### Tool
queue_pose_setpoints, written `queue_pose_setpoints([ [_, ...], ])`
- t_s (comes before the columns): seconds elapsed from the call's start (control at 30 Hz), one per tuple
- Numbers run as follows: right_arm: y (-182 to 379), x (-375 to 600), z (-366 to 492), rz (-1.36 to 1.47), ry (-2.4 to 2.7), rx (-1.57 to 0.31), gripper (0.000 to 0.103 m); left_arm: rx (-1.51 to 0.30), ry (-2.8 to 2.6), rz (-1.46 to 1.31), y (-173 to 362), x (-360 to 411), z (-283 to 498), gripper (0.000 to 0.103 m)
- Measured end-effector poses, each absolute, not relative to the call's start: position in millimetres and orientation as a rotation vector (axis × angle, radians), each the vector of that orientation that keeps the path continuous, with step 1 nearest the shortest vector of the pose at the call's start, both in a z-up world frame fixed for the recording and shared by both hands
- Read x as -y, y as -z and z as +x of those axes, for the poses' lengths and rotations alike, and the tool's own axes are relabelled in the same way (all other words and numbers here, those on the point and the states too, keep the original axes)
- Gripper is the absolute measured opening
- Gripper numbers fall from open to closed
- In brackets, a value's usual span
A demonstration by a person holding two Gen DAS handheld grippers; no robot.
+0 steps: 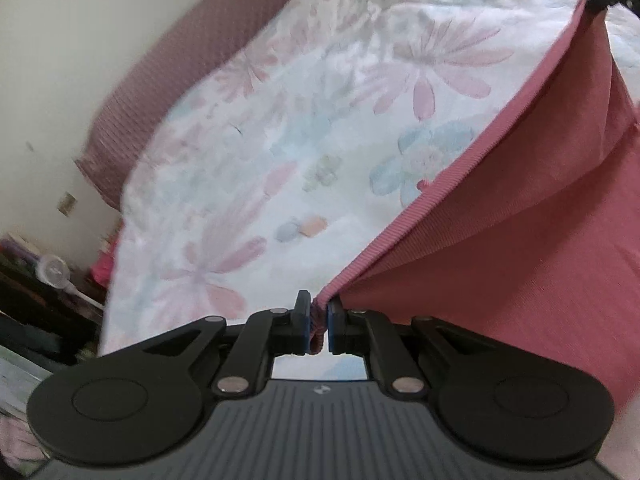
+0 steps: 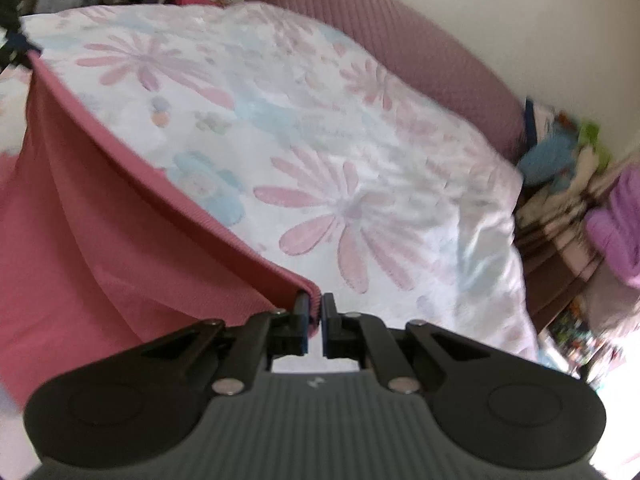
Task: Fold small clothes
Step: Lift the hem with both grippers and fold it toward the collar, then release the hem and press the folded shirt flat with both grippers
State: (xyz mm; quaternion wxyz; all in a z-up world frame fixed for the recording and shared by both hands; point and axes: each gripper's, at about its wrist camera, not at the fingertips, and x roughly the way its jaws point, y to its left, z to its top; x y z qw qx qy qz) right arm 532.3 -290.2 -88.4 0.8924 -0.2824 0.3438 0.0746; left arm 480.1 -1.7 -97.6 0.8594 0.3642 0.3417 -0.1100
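The pink garment (image 1: pixel 500 248) hangs above the bed (image 1: pixel 280 140), its ribbed hem stretched taut between both grippers. Left gripper (image 1: pixel 319 326) and right gripper (image 2: pixel 315 320) each clamp one hem corner; the cloth drapes below, equally near both.

My left gripper (image 1: pixel 319 326): matte black linkage arms, silver rivets at the pivots, blue pads on the inner finger faces. Two round black discs flank a grey ribbed body with a small white logo. My right gripper (image 2: pixel 315 322): same build, black fingers, blue pad edges, silver rivets, grey ribbed housing, white logo, discs either side.
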Motion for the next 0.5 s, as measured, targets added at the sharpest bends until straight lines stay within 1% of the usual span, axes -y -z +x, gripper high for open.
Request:
queue_pose_setpoints([
  [0.07, 111, 294, 558, -0.540, -0.140, -0.741, 0.000, -0.736, 0.207, 0.726, 118, -2, 501, 0.010],
  [0.1, 123, 295, 567, -0.514, -0.136, -0.752, 0.000, -0.740, 0.192, 0.704, 124, -4, 508, 0.014],
  [0.17, 144, 296, 582, -0.481, -0.123, -0.771, 0.000, -0.751, 0.167, 0.629, 133, -10, 522, 0.027],
  [0.2, 154, 296, 589, -0.470, -0.117, -0.779, 0.000, -0.749, 0.148, 0.591, 136, -13, 527, 0.029],
  [0.23, 163, 295, 594, -0.464, -0.105, -0.784, 0.004, -0.745, 0.133, 0.554, 137, -17, 530, 0.037],
  [0.27, 170, 295, 598, -0.458, -0.085, -0.782, 0.011, -0.746, 0.118, 0.531, 138, -18, 536, 0.053],
  [0.3, 176, 296, 601, -0.448, -0.063, -0.777, 0.036, -0.747, 0.100, 0.502, 137, -21, 539, 0.061],
  [0.33, 179, 297, 603, -0.439, -0.045, -0.771, 0.053, -0.743, 0.090, 0.466, 135, -24, 541, 0.067],
  [0.37, 180, 298, 603, -0.431, -0.025, -0.757, 0.055, -0.741, 0.076, 0.430, 132, -28, 541, 0.068],
  [0.5, 175, 307, 596, -0.372, -0.025, -0.751, 0.054, -0.775, 0.114, 0.285, 118, -44, 541, 0.069],
])
